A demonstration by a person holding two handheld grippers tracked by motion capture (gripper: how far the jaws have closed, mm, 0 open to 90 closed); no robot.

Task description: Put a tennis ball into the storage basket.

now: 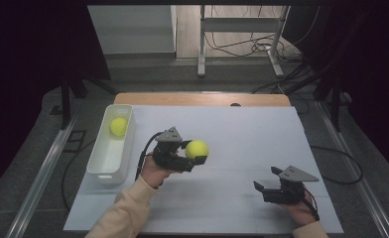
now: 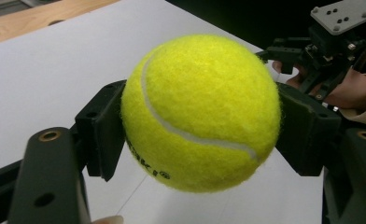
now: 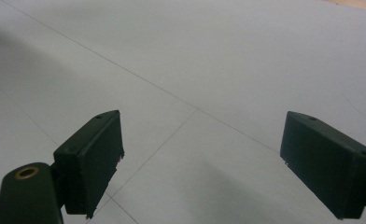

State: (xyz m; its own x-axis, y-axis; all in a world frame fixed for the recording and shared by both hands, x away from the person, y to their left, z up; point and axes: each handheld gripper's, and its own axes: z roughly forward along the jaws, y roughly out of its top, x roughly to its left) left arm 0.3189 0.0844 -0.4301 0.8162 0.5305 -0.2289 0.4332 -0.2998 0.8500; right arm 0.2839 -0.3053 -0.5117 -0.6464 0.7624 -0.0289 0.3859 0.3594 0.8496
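A yellow tennis ball (image 1: 197, 148) hangs just above the white table sheet (image 1: 242, 134), left of the middle, with my left gripper (image 1: 196, 153) shut on it. In the left gripper view the ball (image 2: 202, 112) sits squeezed between both black pads (image 2: 102, 128), and my right gripper (image 2: 312, 51) shows beyond it at the upper right. A second tennis ball (image 1: 118, 126) lies in the far end of the white bin (image 1: 103, 166). My right gripper (image 1: 268, 178) rests at the front right, open. Its pads (image 3: 95, 158) stand wide apart over bare sheet.
The white bin stands along the sheet's left edge, long side running front to back. A wooden table edge (image 1: 202, 98) shows past the sheet's far side. Metal rails (image 1: 43, 168) flank the table, and cables lie on the floor behind.
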